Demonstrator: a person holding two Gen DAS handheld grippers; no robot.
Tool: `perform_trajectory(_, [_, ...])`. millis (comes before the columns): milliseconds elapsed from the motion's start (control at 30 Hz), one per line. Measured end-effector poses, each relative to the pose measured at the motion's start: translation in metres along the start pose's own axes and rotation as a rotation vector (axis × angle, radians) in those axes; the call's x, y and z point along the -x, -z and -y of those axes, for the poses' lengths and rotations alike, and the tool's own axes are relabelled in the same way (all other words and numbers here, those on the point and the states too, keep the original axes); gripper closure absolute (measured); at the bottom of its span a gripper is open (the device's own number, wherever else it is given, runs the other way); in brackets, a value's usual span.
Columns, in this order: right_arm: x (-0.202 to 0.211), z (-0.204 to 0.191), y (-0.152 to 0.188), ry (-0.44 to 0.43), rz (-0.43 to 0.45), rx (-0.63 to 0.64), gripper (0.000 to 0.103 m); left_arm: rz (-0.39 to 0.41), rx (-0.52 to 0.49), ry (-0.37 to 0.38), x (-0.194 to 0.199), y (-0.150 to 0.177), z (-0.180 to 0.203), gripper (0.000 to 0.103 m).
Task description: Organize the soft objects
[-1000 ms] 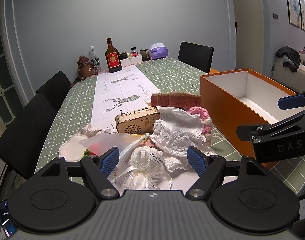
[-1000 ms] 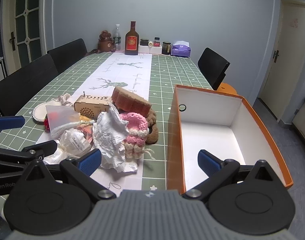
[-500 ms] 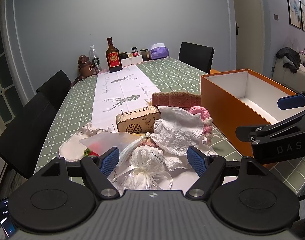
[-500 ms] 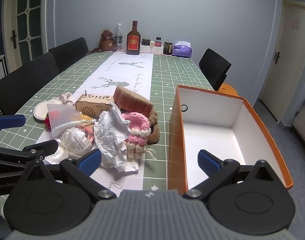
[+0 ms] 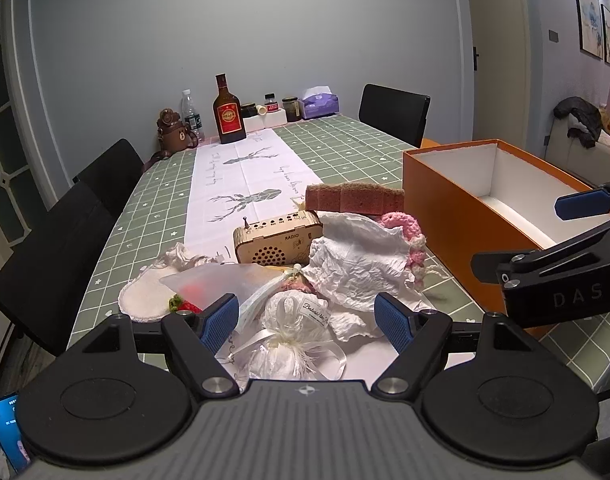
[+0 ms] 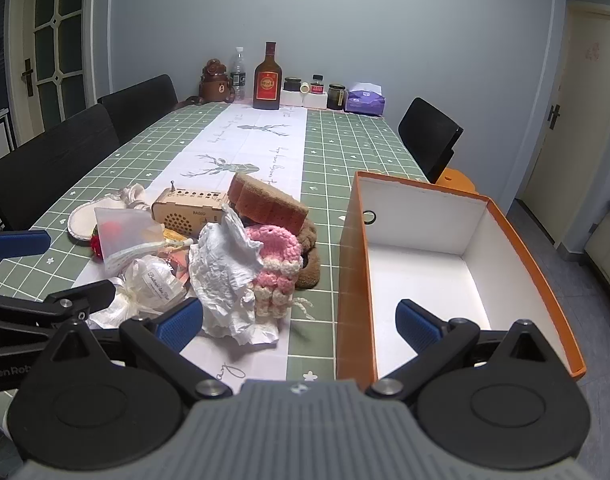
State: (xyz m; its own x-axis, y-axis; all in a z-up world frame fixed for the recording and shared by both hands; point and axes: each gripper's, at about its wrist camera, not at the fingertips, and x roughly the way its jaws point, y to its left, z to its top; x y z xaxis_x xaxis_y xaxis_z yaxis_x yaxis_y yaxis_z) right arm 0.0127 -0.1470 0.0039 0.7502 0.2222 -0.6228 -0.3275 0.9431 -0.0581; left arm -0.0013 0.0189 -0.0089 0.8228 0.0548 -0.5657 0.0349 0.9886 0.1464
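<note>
A heap of soft items lies on the table's near end: a white ribboned sachet (image 5: 295,320) (image 6: 155,284), crumpled white cloth (image 5: 359,266) (image 6: 225,268), a pink knitted piece (image 5: 407,228) (image 6: 275,260), a brown sponge (image 5: 355,199) (image 6: 271,202) and a translucent pouch (image 5: 221,282) (image 6: 123,234). An empty orange box (image 5: 449,208) (image 6: 355,264) stands to the right. My left gripper (image 5: 307,318) hangs open just before the sachet. My right gripper (image 6: 299,326) is open near the box's left wall, holding nothing.
A wooden radio (image 5: 279,238) (image 6: 189,210) sits in the heap, a white round pad (image 5: 143,300) at its left. Bottles, jars and a tissue box (image 6: 365,100) line the far end. Black chairs (image 6: 53,152) flank the table.
Both views have shifted only slightly, with the heap and box a touch higher in the right wrist view. Nothing was picked up or released.
</note>
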Motion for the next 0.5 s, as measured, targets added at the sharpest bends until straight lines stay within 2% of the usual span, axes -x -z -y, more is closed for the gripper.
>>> perform_trajectory(300, [-0.005, -0.001, -0.001, -0.005, -0.015, 0.002, 0.003, -0.015, 0.019, 0.005, -0.003, 0.002, -0.005, 0.012])
perform_trajectory(500, [-0.014, -0.002, -0.002, -0.036, -0.032, 0.002, 0.003, -0.031, 0.072, 0.031, -0.009, 0.005, -0.018, 0.013])
